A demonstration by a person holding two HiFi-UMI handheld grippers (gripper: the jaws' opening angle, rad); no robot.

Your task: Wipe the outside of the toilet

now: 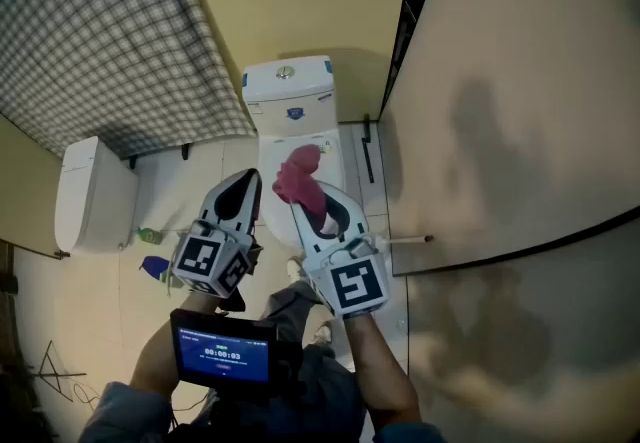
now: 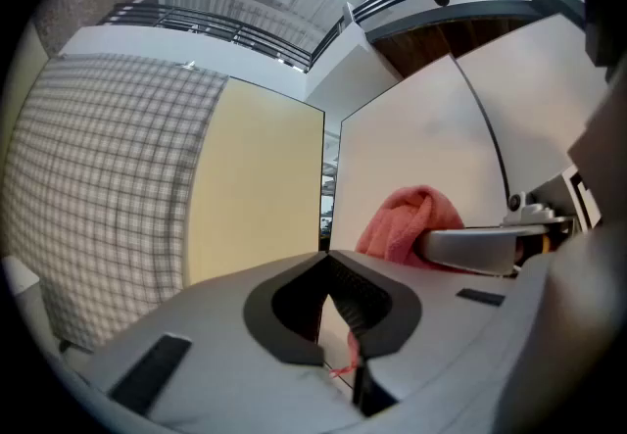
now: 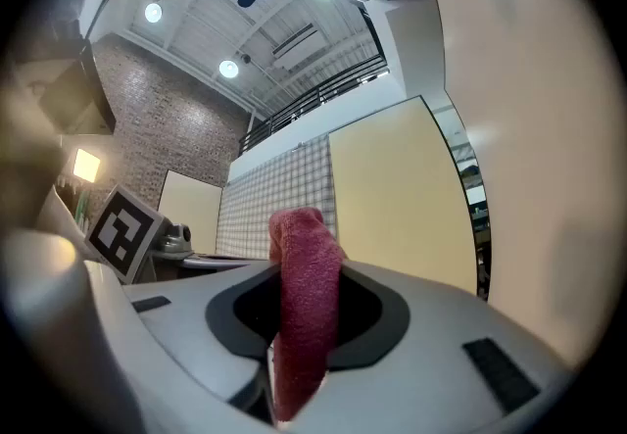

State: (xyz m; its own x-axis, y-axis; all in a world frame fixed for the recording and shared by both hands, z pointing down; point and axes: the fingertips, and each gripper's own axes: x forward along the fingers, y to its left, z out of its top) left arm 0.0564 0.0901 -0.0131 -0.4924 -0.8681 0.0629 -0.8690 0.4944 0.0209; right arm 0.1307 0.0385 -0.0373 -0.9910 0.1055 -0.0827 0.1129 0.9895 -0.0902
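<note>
The white toilet stands straight ahead with its lid down, tank at the far end. My right gripper is shut on a red cloth, held up over the toilet lid. In the right gripper view the cloth stands upright between the jaws of that gripper. My left gripper hovers just left of it, shut, with only a thin red thread at the jaws. In the left gripper view its tips meet, and the cloth shows to the right.
A second white fixture sits at the left under a checked partition. A green bottle and a blue object lie on the floor between them. A beige stall wall runs close along the right.
</note>
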